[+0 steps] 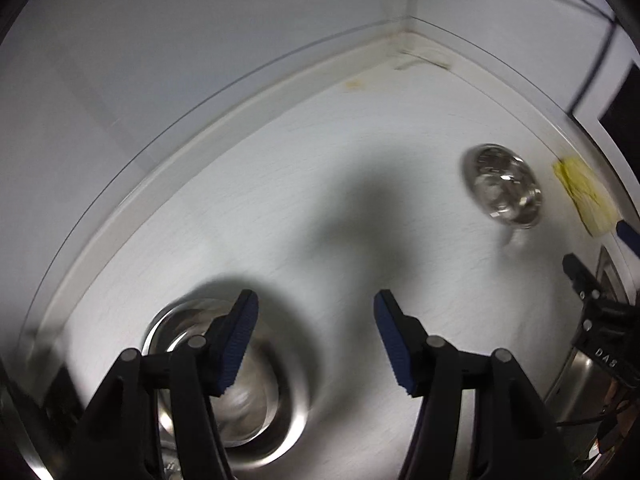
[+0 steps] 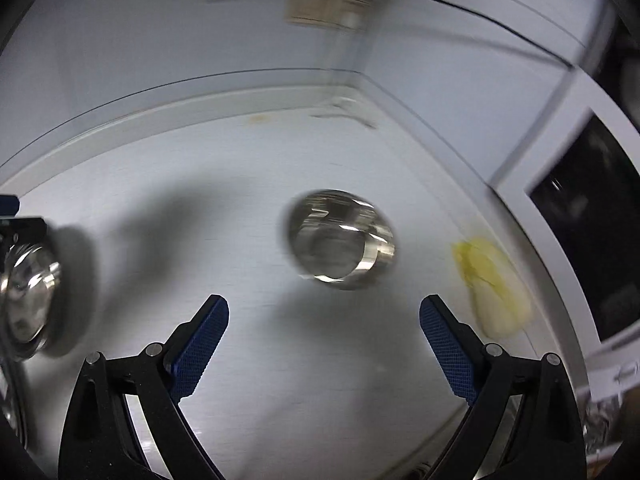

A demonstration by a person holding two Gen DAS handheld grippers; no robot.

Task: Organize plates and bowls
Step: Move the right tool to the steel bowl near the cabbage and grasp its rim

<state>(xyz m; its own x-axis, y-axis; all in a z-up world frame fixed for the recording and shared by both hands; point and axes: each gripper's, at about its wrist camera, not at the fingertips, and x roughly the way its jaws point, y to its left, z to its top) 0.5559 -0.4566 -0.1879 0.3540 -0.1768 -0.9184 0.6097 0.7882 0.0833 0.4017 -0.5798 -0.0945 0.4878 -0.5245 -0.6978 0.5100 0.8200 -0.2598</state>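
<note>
Left wrist view: left gripper (image 1: 316, 316) with blue-padded fingers (image 1: 240, 344) spread apart, nothing between them. Below, at 7 o'clock, shiny stainless-steel nested bowls (image 1: 256, 412) on the white desk (image 1: 320, 208), smaller inside larger; contents blurred, apparently none. At 2 o'clock, small round stainless-steel bowl (image 1: 502, 190) standing alone, upright, seemingly empty. Just beyond it, near the desk edge, pale yellow crumpled cloth (image 1: 584, 196). Right gripper (image 1: 588, 292) partly visible at 3 o'clock.

Right wrist view: right gripper (image 2: 324, 328) also with fingers wide apart and empty, aimed toward the lone small bowl (image 2: 340, 240) at 12 o'clock, well apart from it. Yellow cloth (image 2: 492, 288) at 2 o'clock; nested stack (image 2: 28, 292) at 9 o'clock, beside the left gripper.

Judgement: stack likely placed to gather like items together; open empty fingers consistent with a finished placement there. Lone bowl not yet joined to the stack. Heavy motion blur; rim detail and contents unconfirmed.
</note>
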